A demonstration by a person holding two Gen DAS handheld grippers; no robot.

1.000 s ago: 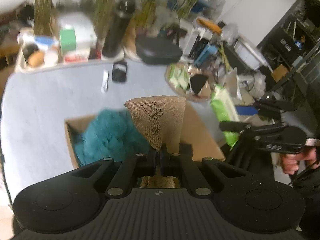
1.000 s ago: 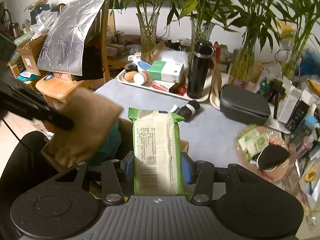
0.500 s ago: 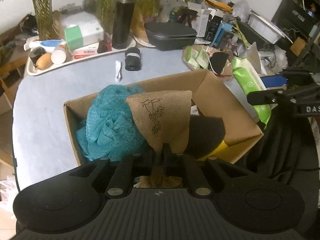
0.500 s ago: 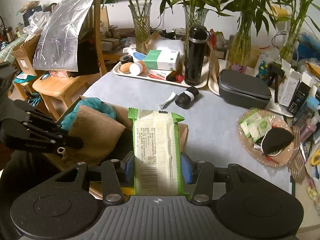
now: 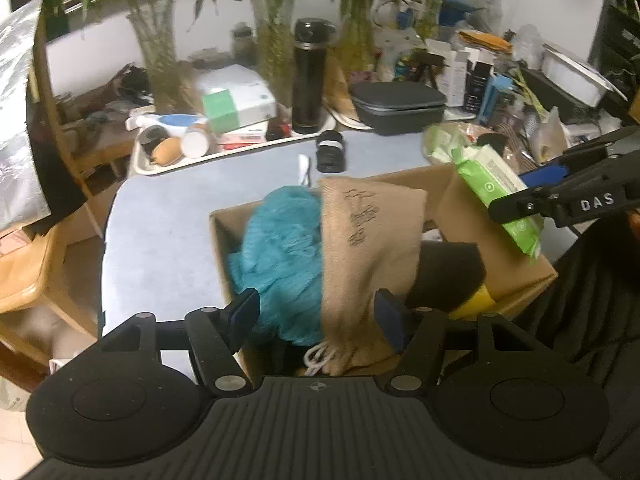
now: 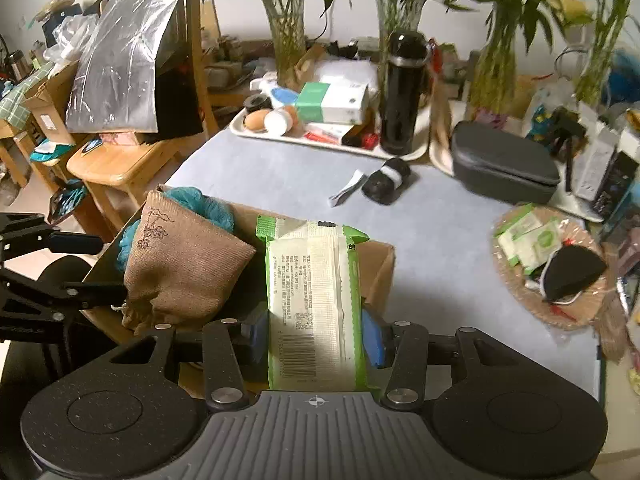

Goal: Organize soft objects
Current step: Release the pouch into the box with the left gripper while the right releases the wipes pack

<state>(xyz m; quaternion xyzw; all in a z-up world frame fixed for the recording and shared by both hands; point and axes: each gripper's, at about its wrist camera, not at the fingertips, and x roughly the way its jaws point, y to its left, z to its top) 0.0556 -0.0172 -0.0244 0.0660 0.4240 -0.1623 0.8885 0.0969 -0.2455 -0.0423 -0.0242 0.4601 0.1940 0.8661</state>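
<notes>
Left wrist view: left gripper jaws just been opening, now wide; burlap pouch, pinched a second ago, lies loose between them, pads clear of it, slumped over teal mesh puff inside cardboard box. Release looks done; pouch counts as stowed. Box near table edge; free room only up and back.

Right wrist view: right gripper narrow, clamped on green wipes pack, poised over box's right end. Gap beside pouch dark, looks open. Right-hand box wall just beside pack; likely snag.
</notes>
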